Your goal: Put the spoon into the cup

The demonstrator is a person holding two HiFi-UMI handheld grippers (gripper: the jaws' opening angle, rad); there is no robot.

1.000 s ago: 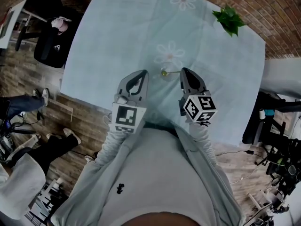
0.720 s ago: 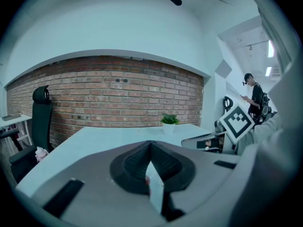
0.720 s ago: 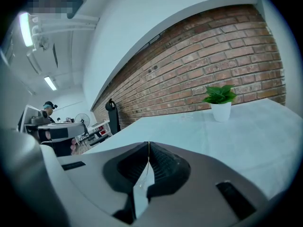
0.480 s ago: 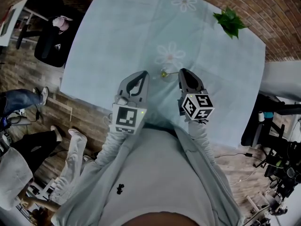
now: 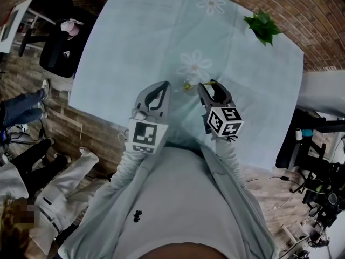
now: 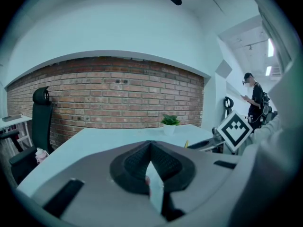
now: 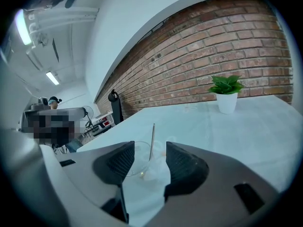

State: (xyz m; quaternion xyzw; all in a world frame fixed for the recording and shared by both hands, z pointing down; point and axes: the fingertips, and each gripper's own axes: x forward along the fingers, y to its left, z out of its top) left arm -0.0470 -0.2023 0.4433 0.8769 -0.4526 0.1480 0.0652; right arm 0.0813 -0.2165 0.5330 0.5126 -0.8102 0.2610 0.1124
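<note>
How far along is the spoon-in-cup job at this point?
Done: the spoon stands in the cup. In hand: nothing; the right gripper has just opened its jaws, clear of the handle. The left gripper is shut, idle. Left: probably only backing away.

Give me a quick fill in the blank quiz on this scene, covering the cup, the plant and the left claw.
1. The ____ stands inside the clear cup.
2. The potted plant sits on the table in front of a ____ wall.
3. The left claw is ____ and holds nothing.
Missing words: spoon; brick; shut.
</note>
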